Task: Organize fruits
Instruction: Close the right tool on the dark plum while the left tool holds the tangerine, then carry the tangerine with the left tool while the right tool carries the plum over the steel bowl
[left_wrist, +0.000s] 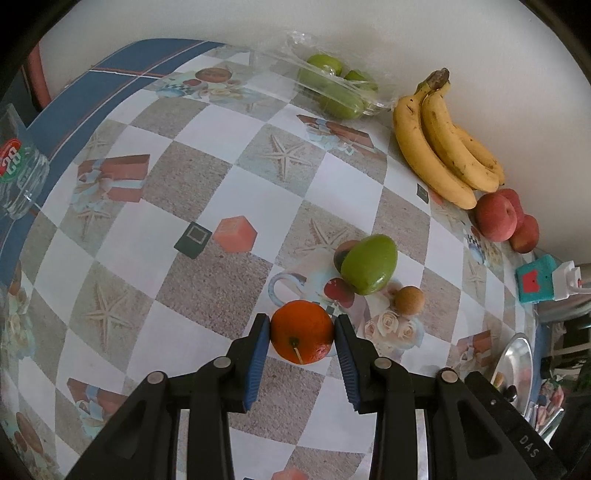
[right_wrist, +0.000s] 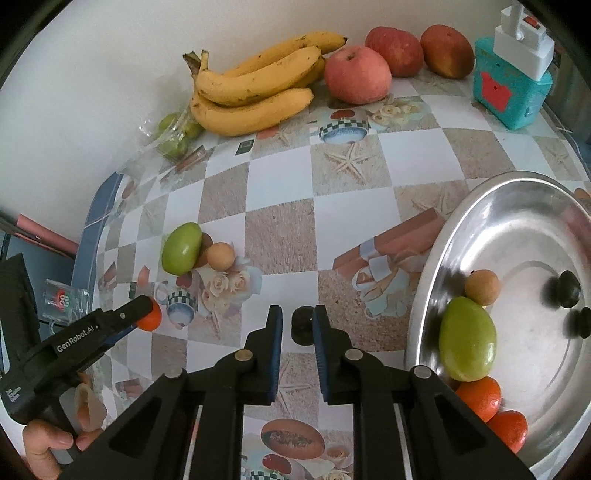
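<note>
Your left tool (left_wrist: 303, 332) is clamped on an orange tangerine (left_wrist: 302, 331), both blue pads pressed against its sides, out on the open middle of the checkered surface (left_wrist: 207, 147). Just beyond it lie a green mango (left_wrist: 368, 264) and a small tan round fruit (left_wrist: 409, 300), close together.

Your right tool (right_wrist: 297, 328) has its jaws drawn nearly together around a small dark round fruit (right_wrist: 302, 326); it sits against the right pad, and I cannot tell whether the left pad touches it. This is near the front edge, just left of the steel bowl (right_wrist: 491, 206).

The bowl sits at the right edge and holds a second green mango (right_wrist: 467, 339), a tan fruit (right_wrist: 481, 287), two tangerines (right_wrist: 480, 398) and two dark fruits (right_wrist: 564, 288).

Along the back edge by the wall lie bagged green fruit (left_wrist: 334, 86), a bunch of bananas (right_wrist: 255, 88) and three red apples (right_wrist: 357, 74).
</note>
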